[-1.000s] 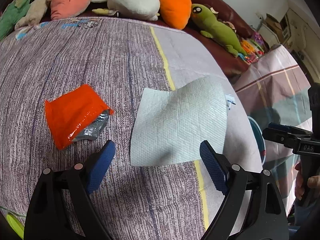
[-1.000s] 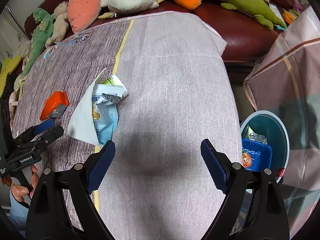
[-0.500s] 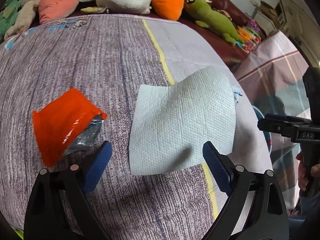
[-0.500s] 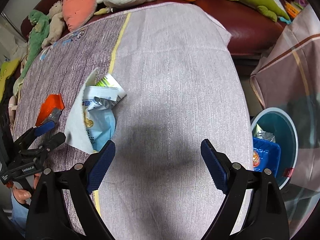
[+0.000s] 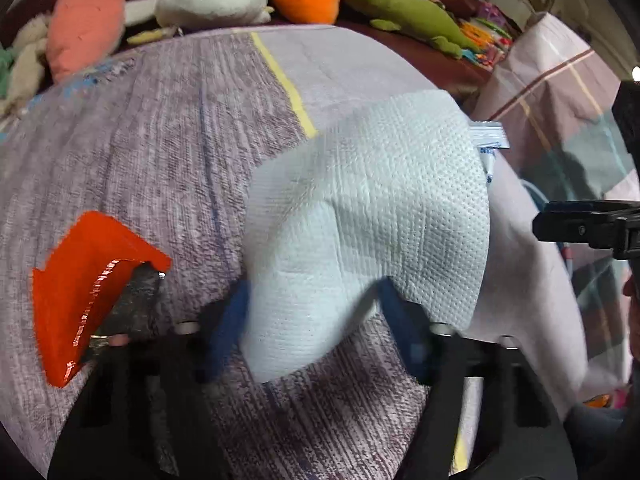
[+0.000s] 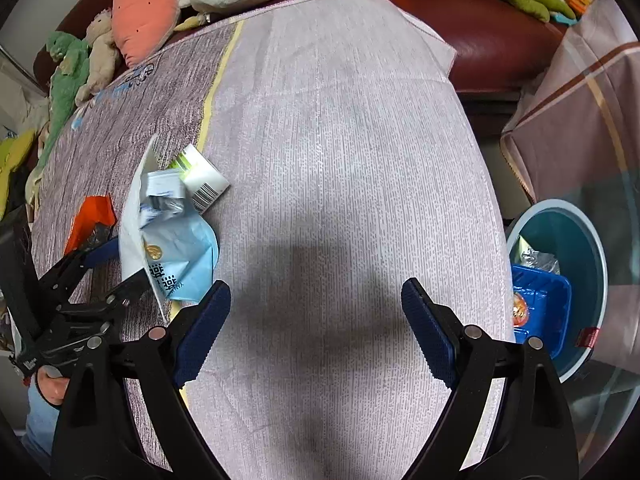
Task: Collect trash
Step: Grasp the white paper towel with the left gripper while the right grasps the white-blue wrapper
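A white paper towel (image 5: 380,208) lies on the purple tablecloth (image 5: 160,140), draped over a light blue snack bag (image 6: 180,252) and a small white-and-green carton (image 6: 204,180). My left gripper (image 5: 316,320) is closing on the towel's near edge. The edge is bunched up between its blue pads, which press on it. An orange foil wrapper (image 5: 88,280) lies just left of that gripper. My right gripper (image 6: 316,320) stands open over bare cloth, right of the pile, with nothing between its fingers.
A teal bin (image 6: 592,240) stands on the floor off the table's right edge, with a blue tray (image 6: 540,300) and foil inside. Plush toys (image 5: 212,0) line the dark red sofa behind the table. A plaid cloth (image 5: 560,100) covers something at the right.
My left gripper has moved forward and down onto the towel's near edge. Its jaws have narrowed and the towel has puckered up between them. The right gripper has sunk a little.
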